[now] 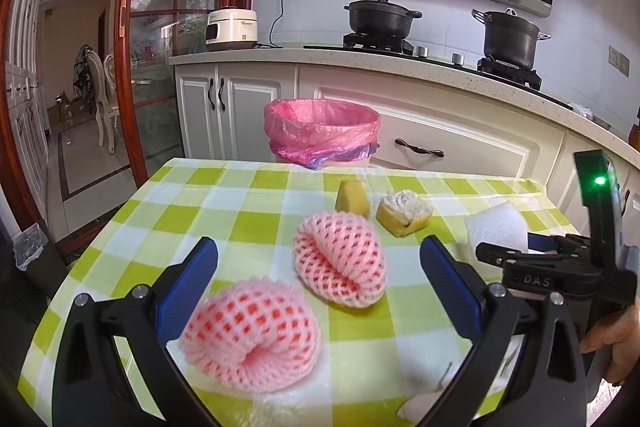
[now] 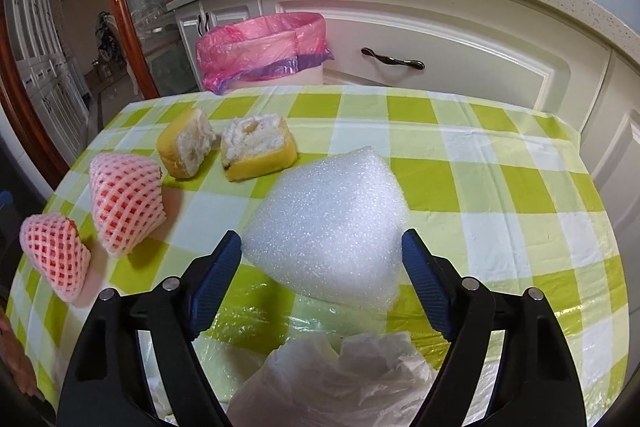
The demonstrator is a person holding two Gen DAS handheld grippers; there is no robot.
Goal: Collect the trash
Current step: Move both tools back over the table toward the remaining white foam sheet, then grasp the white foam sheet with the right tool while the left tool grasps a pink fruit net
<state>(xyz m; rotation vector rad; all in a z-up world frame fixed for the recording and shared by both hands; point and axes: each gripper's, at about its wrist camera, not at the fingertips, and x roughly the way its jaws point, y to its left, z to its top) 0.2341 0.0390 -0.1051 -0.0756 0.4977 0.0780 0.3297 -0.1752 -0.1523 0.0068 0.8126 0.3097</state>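
Observation:
My left gripper (image 1: pixel 320 251) is open and hovers low over two pink foam fruit nets, one (image 1: pixel 250 339) close under its left finger and one (image 1: pixel 340 259) farther in. My right gripper (image 2: pixel 322 241) is open wide, with a white foam block (image 2: pixel 328 219) on the table between its fingertips. The pads sit right at the block's sides and I see no dent in it. Two yellow cake pieces (image 2: pixel 186 147) (image 2: pixel 258 147) lie beyond, near the far edge. A bin with a pink bag (image 2: pixel 260 47) stands on the floor behind the table.
The table wears a green-and-white checked cloth (image 2: pixel 500 187). Crumpled white plastic (image 2: pixel 340 383) lies at the near edge under my right gripper. White kitchen cabinets (image 2: pixel 440 39) and a counter with pots stand behind the bin. A hand (image 1: pixel 612 343) holds the right gripper.

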